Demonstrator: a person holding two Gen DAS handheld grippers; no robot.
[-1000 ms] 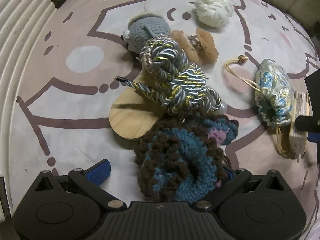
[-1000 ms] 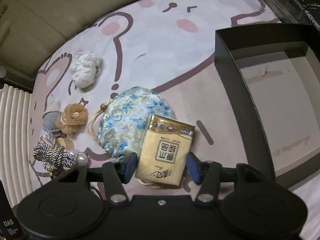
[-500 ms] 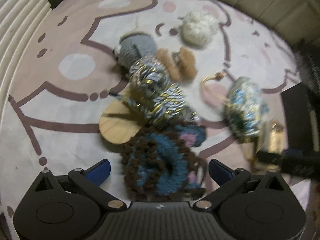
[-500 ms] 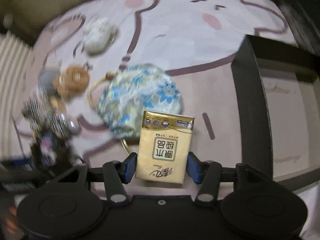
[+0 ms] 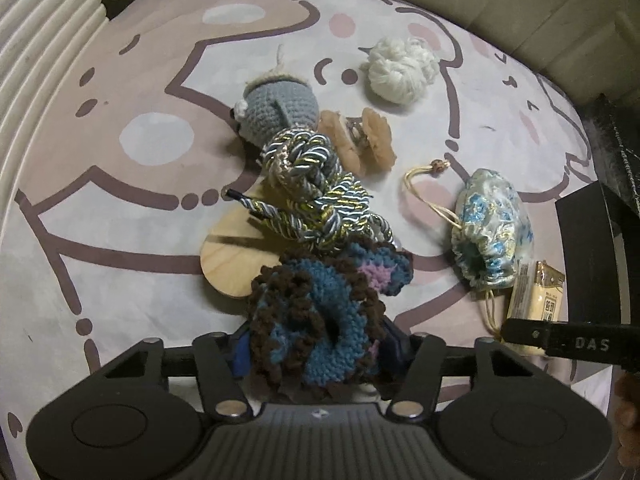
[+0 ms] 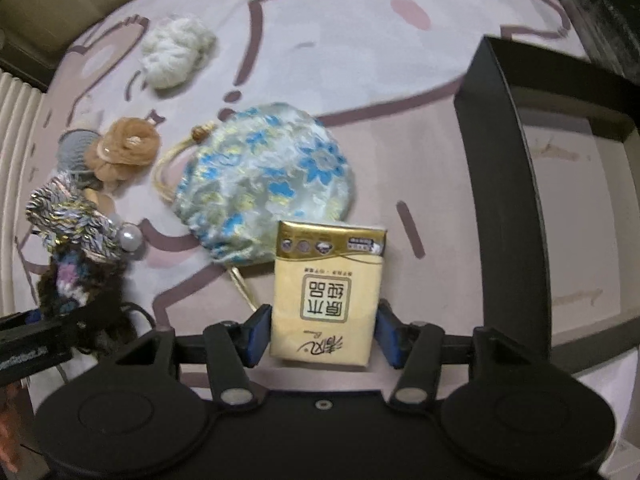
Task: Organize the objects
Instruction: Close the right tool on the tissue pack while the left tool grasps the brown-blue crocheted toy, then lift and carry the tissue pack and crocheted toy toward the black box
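My left gripper (image 5: 316, 350) is shut on a brown and blue crochet piece (image 5: 320, 320) at the near end of a pile. The pile holds a silver-gold braided cord (image 5: 316, 196), a wooden disc (image 5: 236, 260), a grey crochet toy (image 5: 276, 110) and a tan fabric flower (image 5: 360, 140). My right gripper (image 6: 322, 334) is shut on a yellow tissue pack (image 6: 326, 292), held just above the mat. A floral drawstring pouch (image 6: 268, 184) lies right behind the pack. The pack also shows in the left wrist view (image 5: 536, 304).
A black open box (image 6: 500, 168) stands to the right of the tissue pack. A white yarn ball (image 6: 176, 56) lies farther back on the cartoon-print mat (image 6: 340, 40). A ribbed white panel (image 5: 36, 52) borders the mat on the left.
The left gripper has closed on the crochet piece; its fingers stood wide apart before. The right gripper keeps the tissue pack and has shifted slightly toward the pouch.
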